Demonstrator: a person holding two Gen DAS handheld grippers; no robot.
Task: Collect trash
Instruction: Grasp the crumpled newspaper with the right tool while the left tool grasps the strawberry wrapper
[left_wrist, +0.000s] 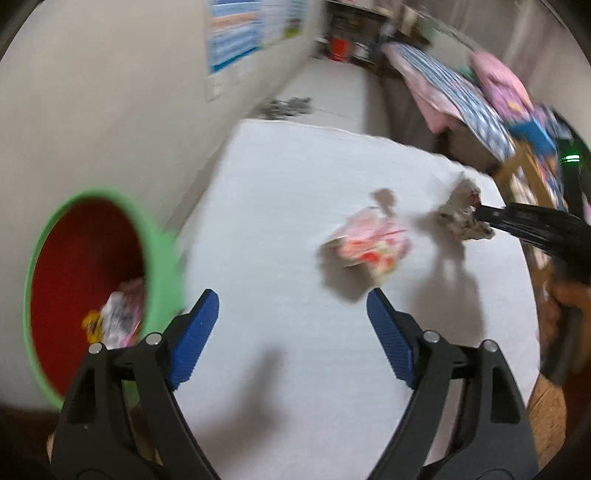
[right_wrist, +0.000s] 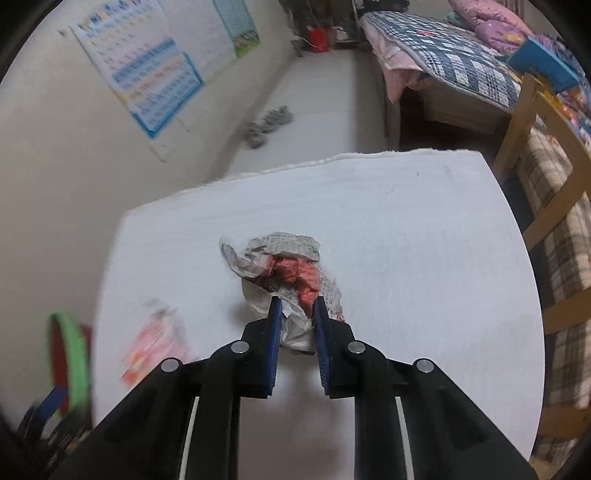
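Note:
A crumpled newspaper ball (right_wrist: 280, 273) with red print is held between the blue pads of my right gripper (right_wrist: 297, 308), above the white table (right_wrist: 406, 240). It also shows in the left wrist view (left_wrist: 461, 214), held off the table. A pink and red wrapper (left_wrist: 369, 243) lies on the table ahead of my left gripper (left_wrist: 291, 306), which is open and empty. The wrapper also shows in the right wrist view (right_wrist: 155, 343). A red bin with a green rim (left_wrist: 88, 288) stands at the table's left edge, with several wrappers inside.
A wall with posters (right_wrist: 147, 74) runs along the left. A bed with a checked blanket (right_wrist: 443, 55) and a wooden chair (right_wrist: 546, 184) stand to the right. Grey slippers (right_wrist: 269, 123) lie on the floor beyond the table.

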